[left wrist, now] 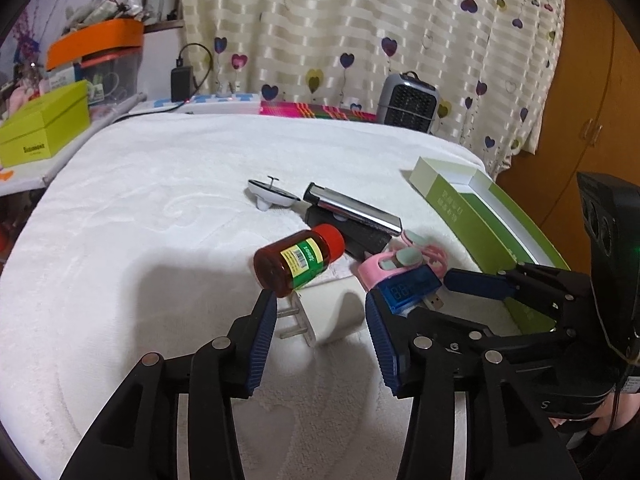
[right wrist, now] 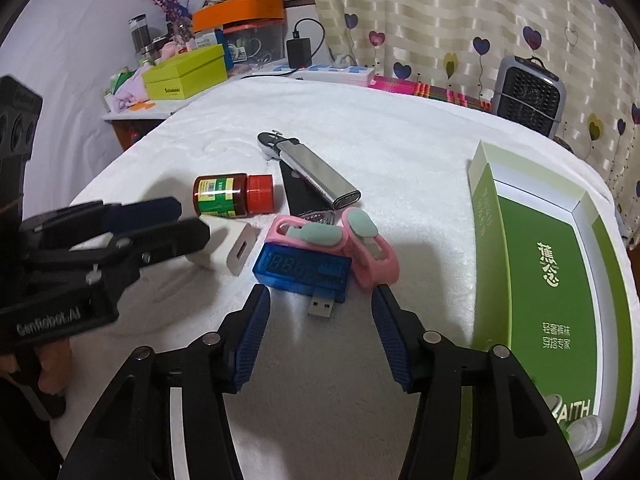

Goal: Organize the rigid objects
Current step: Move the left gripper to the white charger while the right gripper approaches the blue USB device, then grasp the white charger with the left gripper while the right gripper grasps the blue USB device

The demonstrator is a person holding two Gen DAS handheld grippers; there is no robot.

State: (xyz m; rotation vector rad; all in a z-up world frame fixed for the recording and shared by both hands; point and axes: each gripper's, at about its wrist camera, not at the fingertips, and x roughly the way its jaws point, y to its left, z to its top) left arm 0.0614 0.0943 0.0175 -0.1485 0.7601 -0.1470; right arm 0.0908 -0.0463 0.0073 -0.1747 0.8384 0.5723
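A pile of small objects lies on the white towel: a brown bottle with a red cap (left wrist: 298,260) (right wrist: 232,195), a white plug charger (left wrist: 324,312) (right wrist: 226,250), a blue USB tester (left wrist: 410,289) (right wrist: 306,272), pink clips (left wrist: 404,258) (right wrist: 352,246), a silver power bank (left wrist: 352,209) (right wrist: 318,172) and a white gadget (left wrist: 270,194). My left gripper (left wrist: 320,308) is open just before the charger. My right gripper (right wrist: 320,300) is open around the USB tester's plug end. An open green box (right wrist: 536,280) (left wrist: 480,216) lies at the right.
A grey fan heater (left wrist: 408,102) (right wrist: 528,96) stands at the back edge. A lime box (left wrist: 44,126), an orange-lidded bin (left wrist: 96,46) and clutter fill a side table at the left. A curtain hangs behind, and a wooden cabinet (left wrist: 592,92) stands right.
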